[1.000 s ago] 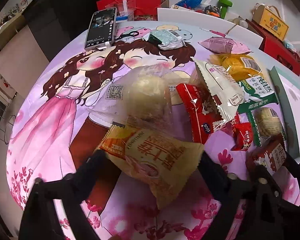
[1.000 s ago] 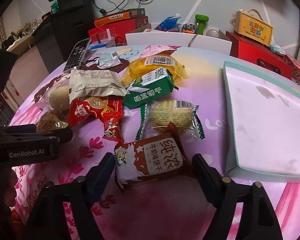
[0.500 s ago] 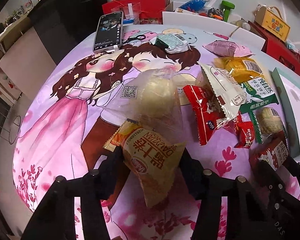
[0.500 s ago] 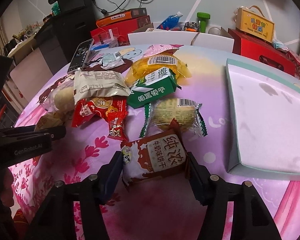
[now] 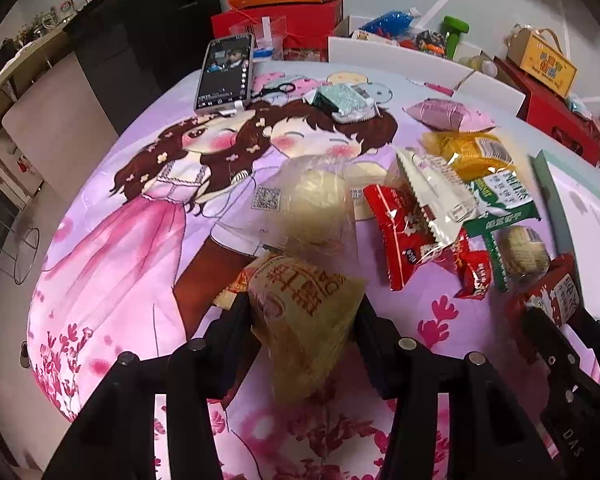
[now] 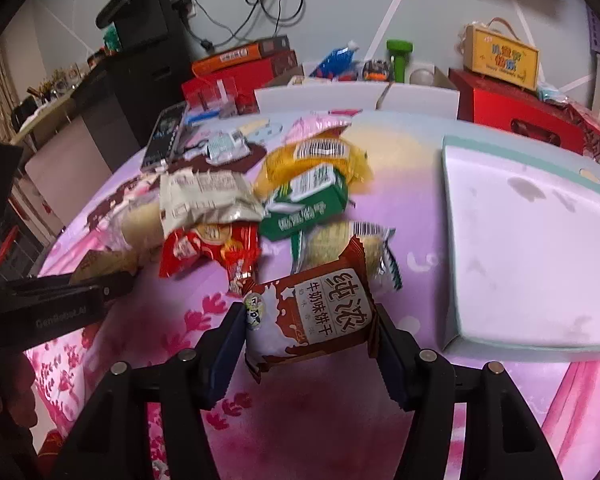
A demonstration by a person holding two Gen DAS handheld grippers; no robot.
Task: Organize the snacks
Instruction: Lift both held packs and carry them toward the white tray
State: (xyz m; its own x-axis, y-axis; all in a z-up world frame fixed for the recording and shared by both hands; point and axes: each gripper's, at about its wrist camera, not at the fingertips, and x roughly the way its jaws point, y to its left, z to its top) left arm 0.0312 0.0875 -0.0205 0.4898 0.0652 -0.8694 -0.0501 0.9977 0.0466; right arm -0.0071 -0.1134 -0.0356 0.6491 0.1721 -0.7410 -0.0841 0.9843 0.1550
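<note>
My left gripper [image 5: 300, 312] is shut on a yellow snack packet [image 5: 304, 304] and holds it just above the pink tablecloth. My right gripper [image 6: 308, 328] is shut on a brown milk biscuit packet [image 6: 312, 316], lifted a little off the cloth. A pile of snacks lies beyond: a clear bun bag [image 5: 316, 204], a red packet [image 6: 212, 248], a white packet [image 6: 204, 196], a green biscuit packet [image 6: 308, 204], a yellow packet [image 6: 316, 160] and a round cake in a clear wrapper [image 6: 332, 240]. An open white box with a teal rim [image 6: 448, 240] lies to the right.
A phone [image 5: 226, 72] and a small green-white packet [image 5: 344, 100] lie at the table's far side, with a pink packet [image 5: 448, 114]. Red and orange boxes [image 6: 240, 64] and a yellow carton [image 6: 500, 58] stand behind the table. The left gripper shows in the right wrist view [image 6: 60, 300].
Both grippers closed from open onto their packets. The yellow packet and the brown packet have been squeezed and raised slightly off the cloth.
</note>
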